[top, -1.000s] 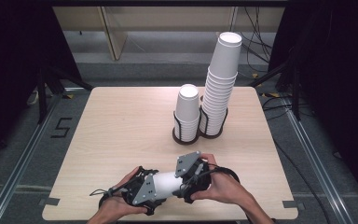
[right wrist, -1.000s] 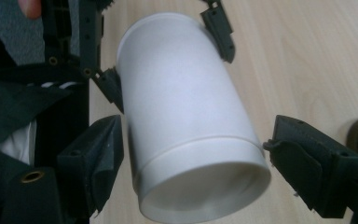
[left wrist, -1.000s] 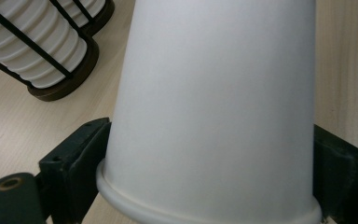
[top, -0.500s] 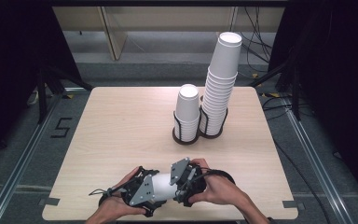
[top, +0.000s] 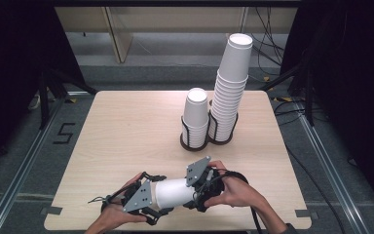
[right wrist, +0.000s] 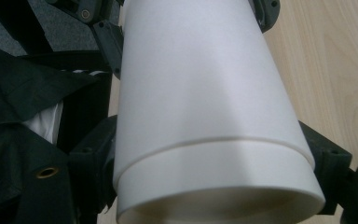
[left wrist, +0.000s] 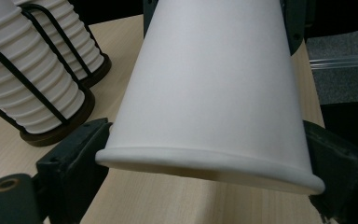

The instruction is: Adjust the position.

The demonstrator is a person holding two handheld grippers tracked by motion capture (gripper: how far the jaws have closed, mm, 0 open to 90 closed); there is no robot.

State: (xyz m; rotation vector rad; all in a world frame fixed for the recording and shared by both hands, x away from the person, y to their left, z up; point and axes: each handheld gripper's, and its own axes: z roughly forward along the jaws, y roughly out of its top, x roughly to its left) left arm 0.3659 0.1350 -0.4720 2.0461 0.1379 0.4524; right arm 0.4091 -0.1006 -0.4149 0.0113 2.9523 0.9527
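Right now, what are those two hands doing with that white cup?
A person holds a white paper cup sideways, low over the near edge of the table, between two hand-held grippers. The left gripper has the rim end between its jaws, which have just been closing, and the right gripper is clamped around the other end. Farther back, two stacks of cups stand in black wire holders: a short stack and a tall stack.

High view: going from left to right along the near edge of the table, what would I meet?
Left tool → white paper cup lying on its side between the two → right tool, with the person's hand behind it.
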